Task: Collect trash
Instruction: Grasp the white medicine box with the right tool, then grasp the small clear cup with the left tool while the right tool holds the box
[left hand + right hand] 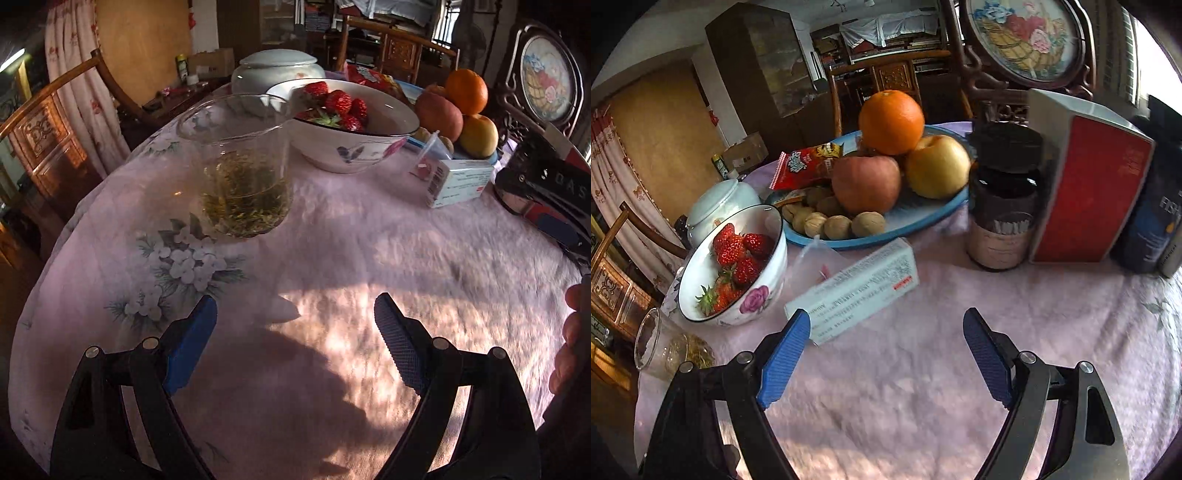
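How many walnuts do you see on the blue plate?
6 at least, along the front of the blue plate: four in a row, two behind. More may hide behind the red apple.

A matt, nubbly pink cloth (923,295) covers the table. At ten o'clock stands a clear glass cup (236,166); beyond it a glossy ceramic bowl (753,280). The printed box (857,288) looks like smooth cardboard.

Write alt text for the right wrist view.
The open, empty right gripper hovers over a pink tablecloth, pointing at a pale medicine box. Behind it: a bowl of strawberries and a blue fruit plate.
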The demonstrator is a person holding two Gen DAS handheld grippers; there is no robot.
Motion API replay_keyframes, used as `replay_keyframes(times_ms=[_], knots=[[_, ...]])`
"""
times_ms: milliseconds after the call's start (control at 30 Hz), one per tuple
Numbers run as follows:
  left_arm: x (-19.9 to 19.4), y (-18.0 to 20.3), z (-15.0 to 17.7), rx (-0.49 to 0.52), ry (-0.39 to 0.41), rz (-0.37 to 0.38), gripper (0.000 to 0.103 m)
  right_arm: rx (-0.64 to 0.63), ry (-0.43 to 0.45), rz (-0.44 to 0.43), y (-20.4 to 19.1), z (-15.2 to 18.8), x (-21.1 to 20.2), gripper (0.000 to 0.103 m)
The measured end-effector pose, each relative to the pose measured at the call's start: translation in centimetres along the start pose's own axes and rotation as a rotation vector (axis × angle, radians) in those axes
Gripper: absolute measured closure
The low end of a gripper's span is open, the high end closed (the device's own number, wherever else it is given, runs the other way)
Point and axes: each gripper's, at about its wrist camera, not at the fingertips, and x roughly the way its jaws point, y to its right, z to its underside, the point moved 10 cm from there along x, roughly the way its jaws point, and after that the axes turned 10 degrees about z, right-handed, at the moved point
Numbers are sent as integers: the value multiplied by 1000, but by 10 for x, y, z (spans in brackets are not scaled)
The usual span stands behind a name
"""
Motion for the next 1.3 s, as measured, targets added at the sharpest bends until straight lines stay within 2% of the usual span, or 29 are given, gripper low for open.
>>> replay_keyframes(times_ms=[167,267,333,433,633,767,933,1033,1133,1300], knots=[[1,-13,-2,-43,-6,-14,19,-80,-46,16,-41,5,29,22],[0,-12,-1,-35,-10,-14,19,-112,-53,69,-45,9,41,42],[-1,-12,-2,-32,-7,-8,19,-93,-72,64,-41,12,44,71],[-1,-10,-2,-29,-5,-1,19,-54,-68,73,-21,15,36,81],[1,4,3,-7,-17,51,19,-29,-6,60,34,34,-11,83],[4,17,5,29,-6,74,19,-2,0,44,83,68,-51,83],[5,41,9,97,18,115,19,5,22,21,120,101,-83,83],[1,55,14,120,27,149,19,-20,34,43,132,109,-79,83],[0,65,6,146,37,127,19,4,-3,-24,137,110,-73,83],[18,112,-31,324,59,130,17,17,-13,-81,136,112,-77,83]])
